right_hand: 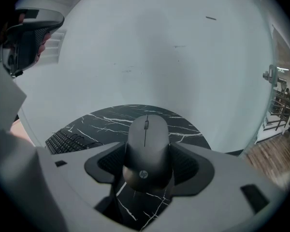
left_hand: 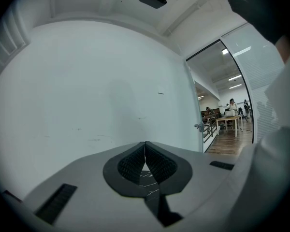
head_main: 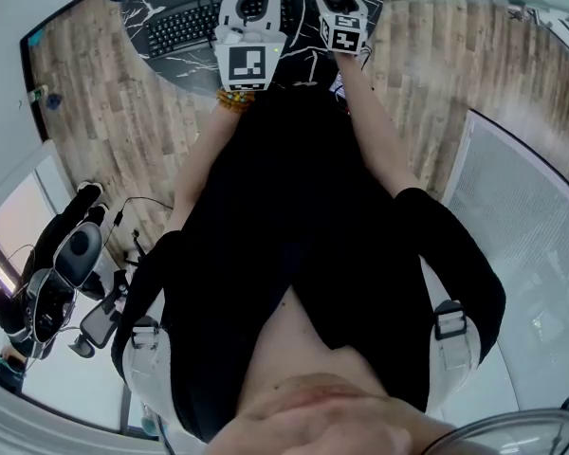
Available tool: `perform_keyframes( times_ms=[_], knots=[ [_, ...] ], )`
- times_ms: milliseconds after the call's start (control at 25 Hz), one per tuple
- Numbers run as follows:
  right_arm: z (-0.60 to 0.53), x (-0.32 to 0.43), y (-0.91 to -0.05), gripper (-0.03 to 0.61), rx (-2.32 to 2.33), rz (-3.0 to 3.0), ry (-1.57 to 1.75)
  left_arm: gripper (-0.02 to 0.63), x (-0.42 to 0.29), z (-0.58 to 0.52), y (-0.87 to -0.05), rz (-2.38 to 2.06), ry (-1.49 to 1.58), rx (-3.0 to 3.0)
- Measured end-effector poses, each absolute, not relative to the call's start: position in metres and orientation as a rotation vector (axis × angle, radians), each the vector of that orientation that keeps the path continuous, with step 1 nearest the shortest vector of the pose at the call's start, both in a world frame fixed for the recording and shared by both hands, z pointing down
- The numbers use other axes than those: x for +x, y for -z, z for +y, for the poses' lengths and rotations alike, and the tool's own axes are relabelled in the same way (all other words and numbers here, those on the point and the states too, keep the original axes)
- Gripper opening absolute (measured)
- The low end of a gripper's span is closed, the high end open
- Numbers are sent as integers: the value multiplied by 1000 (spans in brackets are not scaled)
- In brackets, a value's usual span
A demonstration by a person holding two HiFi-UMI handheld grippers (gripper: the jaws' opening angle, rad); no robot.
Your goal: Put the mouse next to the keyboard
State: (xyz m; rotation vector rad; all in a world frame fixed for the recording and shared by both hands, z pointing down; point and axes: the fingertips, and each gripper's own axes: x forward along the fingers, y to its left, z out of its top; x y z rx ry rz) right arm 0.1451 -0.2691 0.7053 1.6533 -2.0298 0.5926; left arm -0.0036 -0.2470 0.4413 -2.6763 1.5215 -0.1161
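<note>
My right tool grips the mouse by its flanks, long axis pointing away from me, over the bench. The keyboard lies to its left; my left tool hangs closed, empty.

The one mark I can read is a small "hp" logo on the near end of the dark grey matte plastic mouse. The key legends on the black keyboard are too small to read.
</note>
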Motion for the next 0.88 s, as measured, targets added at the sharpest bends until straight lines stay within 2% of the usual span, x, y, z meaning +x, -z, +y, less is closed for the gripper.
perform_keyframes(
  times_ms=[880],
  knots=[
    [-258,150,-766,284,1569,-1892,-734,14,-10,-252,-454,1549,177,-2675]
  ],
)
